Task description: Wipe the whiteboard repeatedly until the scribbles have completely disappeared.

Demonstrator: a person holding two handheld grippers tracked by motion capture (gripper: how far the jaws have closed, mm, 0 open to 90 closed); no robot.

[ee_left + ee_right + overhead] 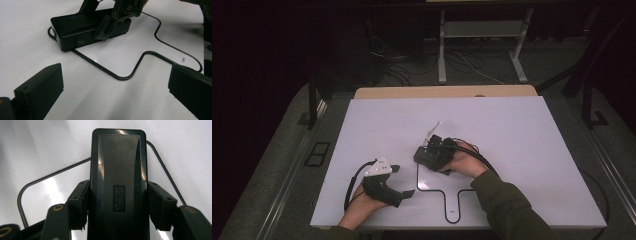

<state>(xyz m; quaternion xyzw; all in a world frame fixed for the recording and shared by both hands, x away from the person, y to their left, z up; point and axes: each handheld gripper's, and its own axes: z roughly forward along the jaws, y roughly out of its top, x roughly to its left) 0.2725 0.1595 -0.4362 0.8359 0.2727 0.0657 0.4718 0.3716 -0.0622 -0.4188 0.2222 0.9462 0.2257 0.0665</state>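
The right tool [426,154] pinches a black oblong box [118,185], one jaw pressed against each long side; the right gripper view shows the lid facing up, with the raised word "deli" on a small plate at its middle. In the left gripper view the same box [85,30] lies flat on the white worktop [512,140], the right tool [110,26] coming down onto it from above. The box sits on the upper left corner of a thin black outline [447,192] drawn on the worktop, a rounded square with a narrow stem toward the person's edge; part of the box covers the line there.

The left tool [404,180] has its jaws spread wide with nothing between them, and it rests low near the front left of the worktop, well apart from the box and pointing toward it. The person's left hand [362,207] grips its body, and a black cable [352,182] loops off its left side. The right hand [464,162] wraps the right tool's body, with a dark sleeve [507,205] running back to the bottom edge of the high view.
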